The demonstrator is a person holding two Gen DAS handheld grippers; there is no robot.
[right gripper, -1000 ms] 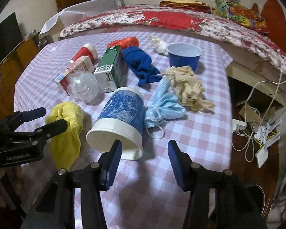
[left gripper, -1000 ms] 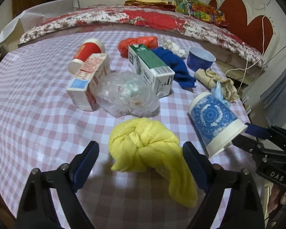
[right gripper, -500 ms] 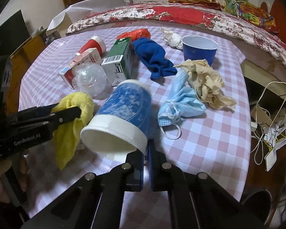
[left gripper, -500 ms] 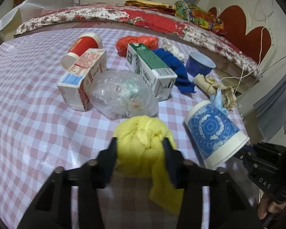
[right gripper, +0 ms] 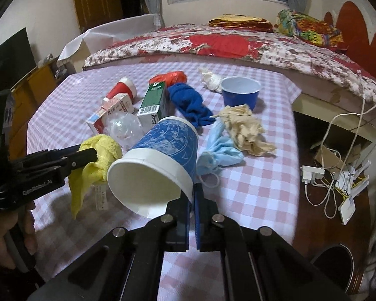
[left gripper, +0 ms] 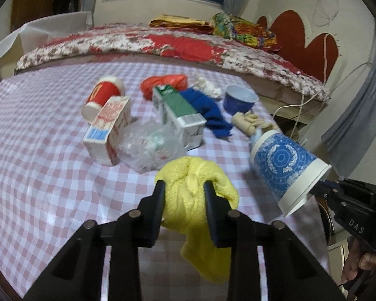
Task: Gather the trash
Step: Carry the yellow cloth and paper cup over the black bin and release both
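My left gripper is shut on a yellow cloth and holds it above the checked table; the cloth's tail hangs down. It also shows in the right wrist view. My right gripper is shut on the rim of a blue-and-white paper cup, lifted off the table with its mouth toward the camera. The cup also shows in the left wrist view.
On the table lie a red cup, a red-white carton, a green carton, a clear plastic bag, a blue cloth, a blue bowl, a face mask and beige gloves. A bed stands behind.
Both grippers closed, the left on the yellow cloth and the right on the cup's rim, and both lifted their loads off the table.
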